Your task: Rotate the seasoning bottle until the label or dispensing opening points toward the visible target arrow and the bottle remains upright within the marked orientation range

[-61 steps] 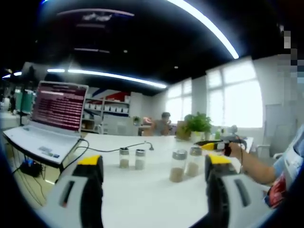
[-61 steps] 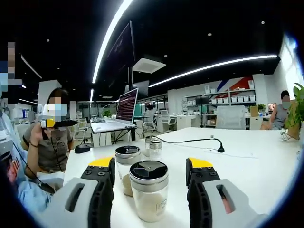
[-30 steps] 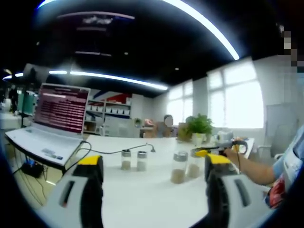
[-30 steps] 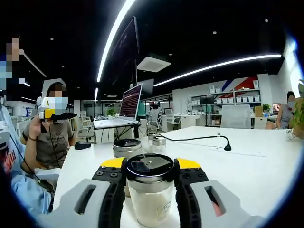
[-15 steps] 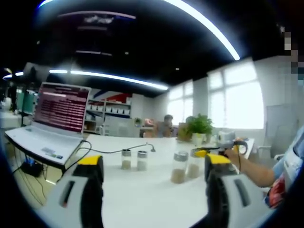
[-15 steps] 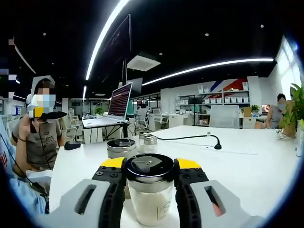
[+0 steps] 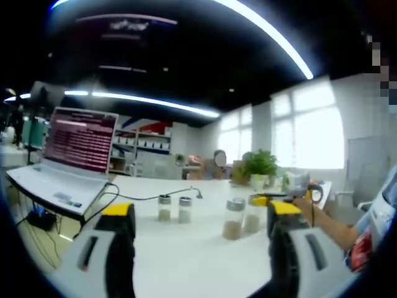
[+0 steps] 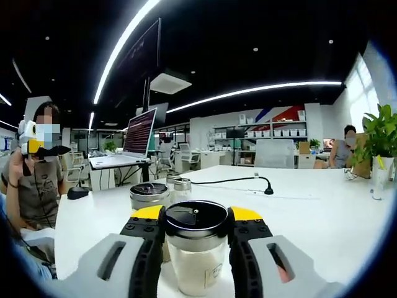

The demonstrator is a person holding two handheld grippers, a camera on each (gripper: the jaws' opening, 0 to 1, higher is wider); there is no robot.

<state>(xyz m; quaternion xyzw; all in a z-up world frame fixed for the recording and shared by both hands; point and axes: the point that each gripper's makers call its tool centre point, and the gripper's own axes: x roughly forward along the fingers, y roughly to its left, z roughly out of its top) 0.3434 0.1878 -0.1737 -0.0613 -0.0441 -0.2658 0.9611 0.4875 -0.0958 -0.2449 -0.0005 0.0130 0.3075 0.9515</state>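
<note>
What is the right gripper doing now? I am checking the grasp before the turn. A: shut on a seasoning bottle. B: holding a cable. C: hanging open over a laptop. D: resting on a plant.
A: the right gripper has both jaws against the lid of the seasoning bottle.

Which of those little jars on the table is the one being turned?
On the white table, find the laptop; four glass shakers stand in front of it. It is the nearest shaker, black-lidded, pale powder inside, clamped at its lid between the yellow-tipped right claw.
</note>
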